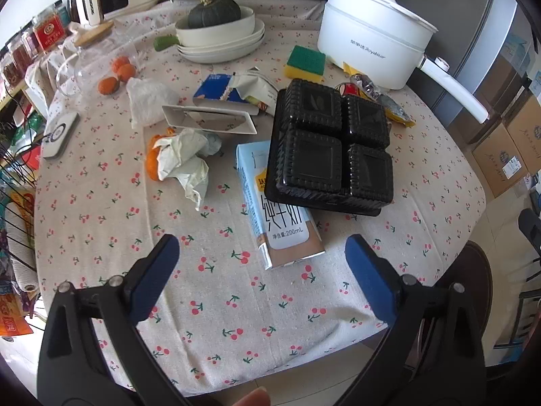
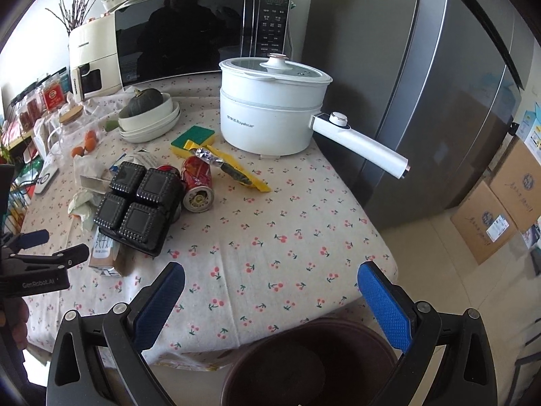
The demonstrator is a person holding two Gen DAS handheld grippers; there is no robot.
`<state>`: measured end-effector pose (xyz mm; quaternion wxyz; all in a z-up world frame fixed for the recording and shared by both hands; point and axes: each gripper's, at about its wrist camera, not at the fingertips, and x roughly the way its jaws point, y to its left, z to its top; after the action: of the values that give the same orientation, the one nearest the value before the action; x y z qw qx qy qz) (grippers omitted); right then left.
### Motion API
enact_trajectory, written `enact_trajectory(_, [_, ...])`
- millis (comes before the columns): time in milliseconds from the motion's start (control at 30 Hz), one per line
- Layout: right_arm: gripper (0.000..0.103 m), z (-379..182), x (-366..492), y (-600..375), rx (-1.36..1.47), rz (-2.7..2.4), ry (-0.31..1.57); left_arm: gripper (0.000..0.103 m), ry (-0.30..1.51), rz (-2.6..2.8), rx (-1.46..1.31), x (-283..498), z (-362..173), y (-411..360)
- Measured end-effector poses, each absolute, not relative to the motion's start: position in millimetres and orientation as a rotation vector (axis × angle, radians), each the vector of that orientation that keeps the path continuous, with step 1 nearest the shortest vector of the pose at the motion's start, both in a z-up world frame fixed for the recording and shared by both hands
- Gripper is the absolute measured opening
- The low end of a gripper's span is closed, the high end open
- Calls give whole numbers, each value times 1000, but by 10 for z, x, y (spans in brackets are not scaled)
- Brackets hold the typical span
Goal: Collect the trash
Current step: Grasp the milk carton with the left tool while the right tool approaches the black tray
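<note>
Two grippers, left gripper and right gripper, hover spread and empty over the table. Nearest, a milk carton lies partly under a black plastic tray. It looks light and crushable, best pinched across its narrow sides.

On the table, a plastic tray lies on a milk carton. Behind the tray sits a sponge, right of it a pot. Left lies crumpled paper.
</note>
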<state>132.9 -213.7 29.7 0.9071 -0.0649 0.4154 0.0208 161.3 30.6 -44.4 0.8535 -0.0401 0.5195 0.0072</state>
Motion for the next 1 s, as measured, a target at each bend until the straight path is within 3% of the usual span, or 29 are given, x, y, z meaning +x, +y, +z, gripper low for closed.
enact_trajectory(433, [103,239,1422,-2141,-100,45,886,75,1166,-36,-95,1900,-843,185])
enact_trajectory(567, [103,206,1449,-2151,-91,39,892,59,1183,-41,-107,1929,-890,188])
enact_trajectory(1000, [103,105,1542,-2107,-72,43,919,53,1116,-12,-75,1667,-511,466])
